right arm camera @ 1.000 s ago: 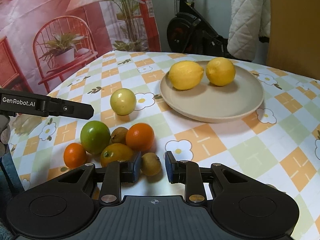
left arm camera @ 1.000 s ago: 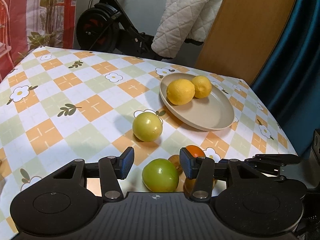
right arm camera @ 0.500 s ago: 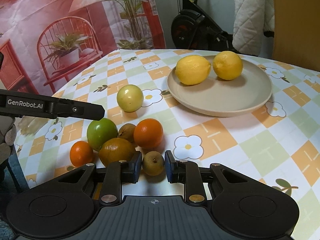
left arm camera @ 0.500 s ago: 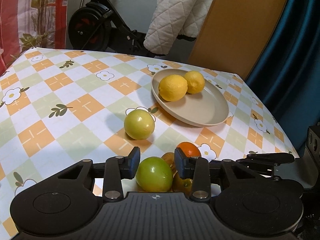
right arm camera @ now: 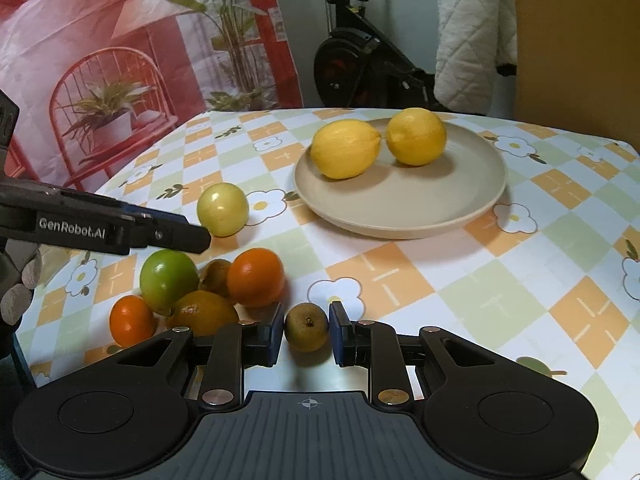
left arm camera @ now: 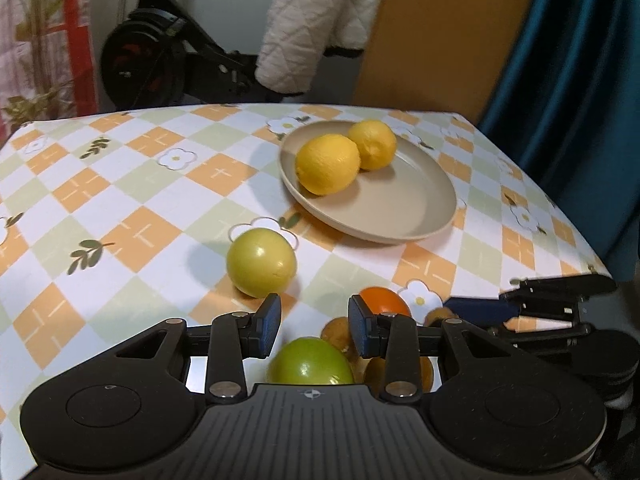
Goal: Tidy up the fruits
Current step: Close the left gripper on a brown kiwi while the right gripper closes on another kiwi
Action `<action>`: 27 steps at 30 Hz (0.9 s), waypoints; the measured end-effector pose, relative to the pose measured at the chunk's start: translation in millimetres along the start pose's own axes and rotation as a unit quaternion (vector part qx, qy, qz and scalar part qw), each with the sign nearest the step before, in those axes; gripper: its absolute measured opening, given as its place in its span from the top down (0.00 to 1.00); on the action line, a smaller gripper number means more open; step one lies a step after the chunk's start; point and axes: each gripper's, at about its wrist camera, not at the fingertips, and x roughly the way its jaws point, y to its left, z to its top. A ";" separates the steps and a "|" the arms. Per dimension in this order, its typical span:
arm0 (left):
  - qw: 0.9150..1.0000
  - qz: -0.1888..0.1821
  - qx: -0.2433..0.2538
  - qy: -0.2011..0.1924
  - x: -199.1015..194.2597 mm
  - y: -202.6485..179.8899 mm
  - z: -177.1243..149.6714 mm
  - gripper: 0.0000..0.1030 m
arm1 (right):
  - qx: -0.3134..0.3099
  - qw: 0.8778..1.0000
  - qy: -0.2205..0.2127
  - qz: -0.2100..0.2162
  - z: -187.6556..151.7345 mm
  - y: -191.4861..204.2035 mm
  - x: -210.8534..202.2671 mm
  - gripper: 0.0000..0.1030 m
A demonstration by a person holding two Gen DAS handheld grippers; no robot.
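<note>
Step in hand, as I judge it: carry one piece from the loose pile to the wide beige round plate [right arm camera: 400,216], which lies well ahead of both my jaws with two yellow lemons [right arm camera: 345,148] on its far side.

Left gripper [left arm camera: 314,328]: the jaws have just been closing and now stand part-way in. The glossy green round fruit [left arm camera: 310,362] sits just under and behind the pads. I see no pad pressing on it, so this is not yet a grip. To do it well, I should drop lower so the pads meet its widest girth, since it is smooth and could squirt out. The bright orange citrus [right arm camera: 256,276] touches the pile just right of these jaws, so I should avoid nudging it.

Right gripper [right arm camera: 306,332]: closed on the small brown rough-skinned fruit [right arm camera: 306,326], one pad on each flank, low over the cloth. I should lift it straight up before swinging ahead, then set it on the bare near half of the plate.

Surface: a glossy checked tablecloth [right arm camera: 480,280] in orange, green and white with daisies, likely slick, so round fruit will roll.

Room, beyond the jaws: a teal curtain [left arm camera: 580,60], a red printed backdrop [right arm camera: 100,40], a black exercise bike [left arm camera: 152,64], and a white quilted cloth [left arm camera: 308,20].
</note>
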 end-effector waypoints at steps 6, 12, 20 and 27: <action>1.000 -0.014 0.016 0.011 2.7 -3.0 -3.1 0.62 | 0.001 1.000 -0.001 -0.001 0.4 -1.5 0.8 0.79; 0.999 -0.015 0.033 0.023 7.6 -3.5 -4.8 0.62 | 0.003 1.000 -0.002 -0.005 0.8 -2.5 0.5 0.79; 0.997 -0.019 0.067 0.038 12.7 -9.5 -1.6 0.62 | 0.008 1.000 -0.006 -0.017 1.8 -7.2 0.3 0.79; 0.994 -0.022 0.091 0.049 13.8 -13.8 -1.8 0.62 | 0.012 1.000 -0.008 -0.027 1.2 -12.0 -1.2 0.79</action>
